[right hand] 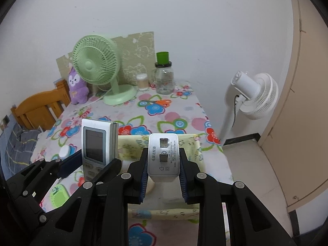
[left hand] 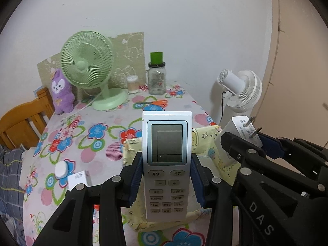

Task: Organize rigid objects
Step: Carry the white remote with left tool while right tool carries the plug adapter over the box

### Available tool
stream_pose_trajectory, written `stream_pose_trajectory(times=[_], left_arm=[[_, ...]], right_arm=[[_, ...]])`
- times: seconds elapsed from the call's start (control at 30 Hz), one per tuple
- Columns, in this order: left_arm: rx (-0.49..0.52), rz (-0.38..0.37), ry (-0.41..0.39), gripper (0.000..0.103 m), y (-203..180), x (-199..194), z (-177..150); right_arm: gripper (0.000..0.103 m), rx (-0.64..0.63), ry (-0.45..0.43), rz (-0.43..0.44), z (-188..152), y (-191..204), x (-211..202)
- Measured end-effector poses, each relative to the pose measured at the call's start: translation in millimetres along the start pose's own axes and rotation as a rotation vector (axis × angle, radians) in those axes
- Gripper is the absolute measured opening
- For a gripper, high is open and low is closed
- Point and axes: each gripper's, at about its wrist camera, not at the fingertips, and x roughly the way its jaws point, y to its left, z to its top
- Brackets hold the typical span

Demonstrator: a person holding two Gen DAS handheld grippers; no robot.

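counter [left hand: 86, 149]: covered by a floral cloth; carries everything below except the standing fan.
standing fan [right hand: 254, 96]: white, on the floor right of the counter, well apart from the fabric bin.
desk fan [left hand: 88, 61]: green, at the back of the counter, cord trailing off its base.
fabric bin [right hand: 196, 149]: pale yellow soft box at the near edge of the counter, open top. Inside, the right wrist view shows a pale rounded item and a flat white item under the fingers; cannot tell what they are.
plush toy [left hand: 60, 91]: purple, upright, just beside the desk fan's left side.
glass jar [left hand: 156, 80]: clear, green cap on top, back of the counter. Looks empty apart from label print; cannot tell for sure.
small jar [left hand: 132, 84]: clear, white lid, between desk fan base and glass jar; pale tan fill.
remote control [left hand: 167, 164]: white, screen and buttons facing the camera, upright, held above the fabric bin, not inside it.
left gripper [left hand: 167, 184]: fingers pinching the remote control by its long edges at the button section.
power adapter [right hand: 164, 157]: white, two ports facing the camera, prongs pointing away, held over the fabric bin, just right of the remote control.
right gripper [right hand: 164, 176]: fingers pinching the power adapter on both sides.
scissors [right hand: 158, 102]: orange handles, flat on the counter in front of the glass jar.
white box [left hand: 79, 180]: small, on the counter left of the left gripper.
round white cap [left hand: 61, 170]: touching or just beside the white box.
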Motion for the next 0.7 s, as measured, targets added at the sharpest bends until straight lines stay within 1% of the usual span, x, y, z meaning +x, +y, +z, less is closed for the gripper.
stream_pose_trajectory(times=[0.2,0.7], left_arm=[[0.009,-0.021,0.043,0.045,-7.3,19.9,-0.1],[0.027,-0.056,0.17,0.045,-11.4,71.5,-5.5]], right_arm=[[0.029,0.015,0.045,-0.016,-3.1,-11.2,18.8],[0.029,0.026,0.172,-0.026,-7.7,-24.0,72.9]])
